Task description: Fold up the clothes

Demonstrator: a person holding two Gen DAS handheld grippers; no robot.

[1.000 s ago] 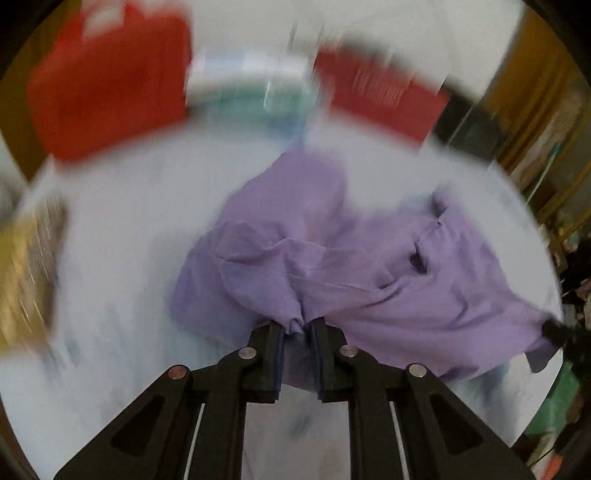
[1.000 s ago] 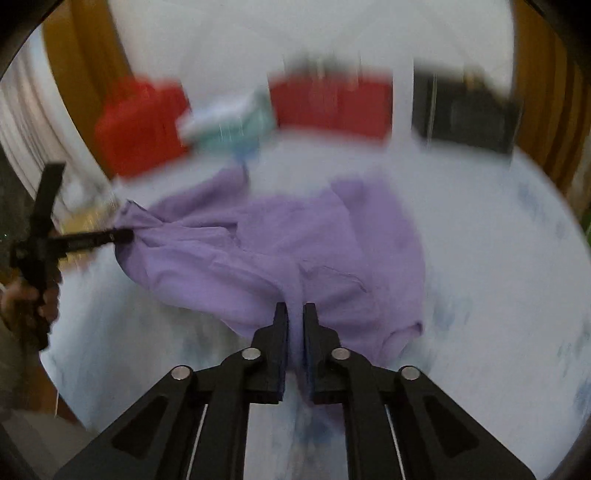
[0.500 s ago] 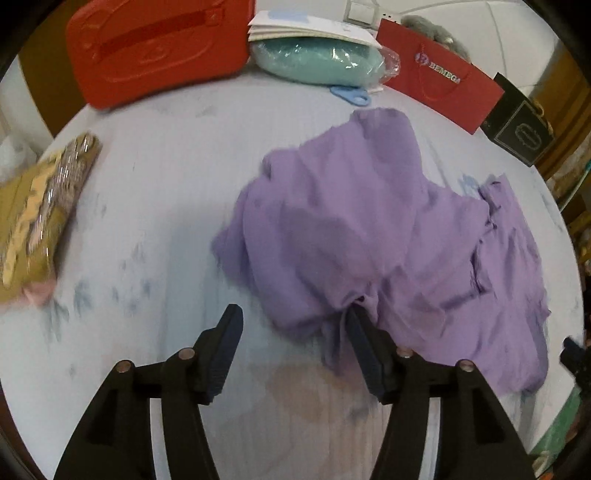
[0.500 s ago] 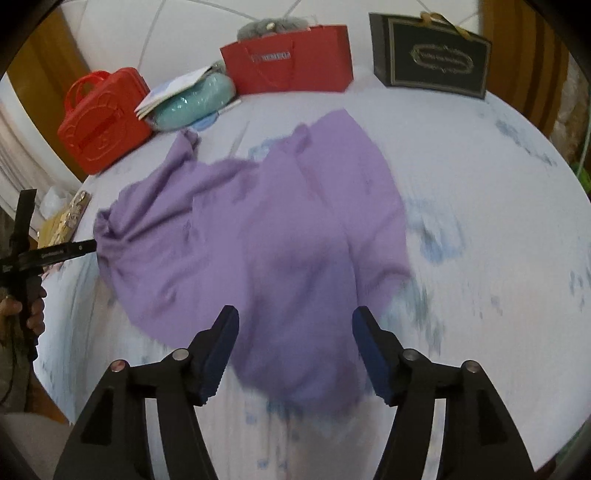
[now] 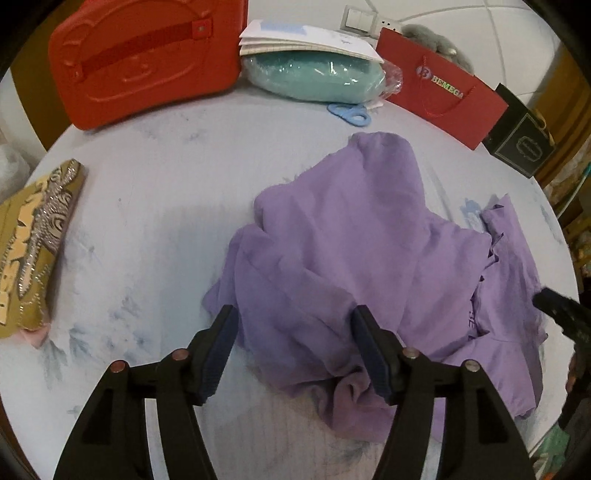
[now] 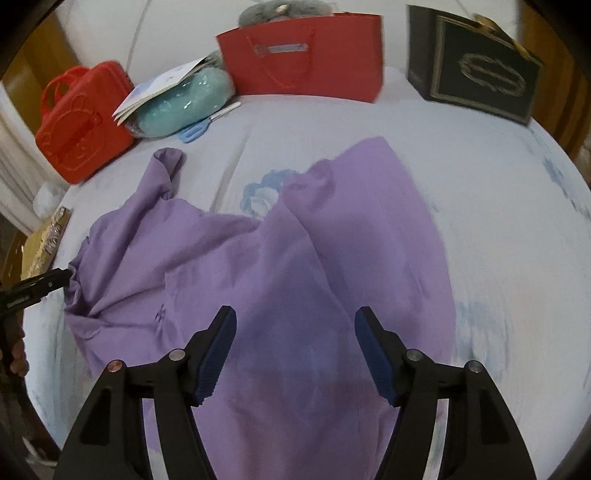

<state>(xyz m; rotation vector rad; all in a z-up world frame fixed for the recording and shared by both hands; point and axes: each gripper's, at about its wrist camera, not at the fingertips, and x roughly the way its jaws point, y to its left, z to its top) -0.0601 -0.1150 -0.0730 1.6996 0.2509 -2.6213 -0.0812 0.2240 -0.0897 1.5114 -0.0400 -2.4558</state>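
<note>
The purple garment (image 6: pixel 280 266) lies crumpled and unfolded on the pale, blue-patterned surface; no neat fold shows, so nearly all the folding remains. Left tongs (image 5: pixel 291 334) are opening over its near edge, gripping nothing; right tongs (image 6: pixel 293 334) stand apart above the cloth. A grey furry thing (image 6: pixel 284 7) pokes from the red bag (image 6: pixel 306 55).

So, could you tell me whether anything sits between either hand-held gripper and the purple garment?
Nothing visible does. The purple garment lies directly under the open left hand-held gripper and right hand-held gripper; the bags and scissors sit beyond it.
</note>
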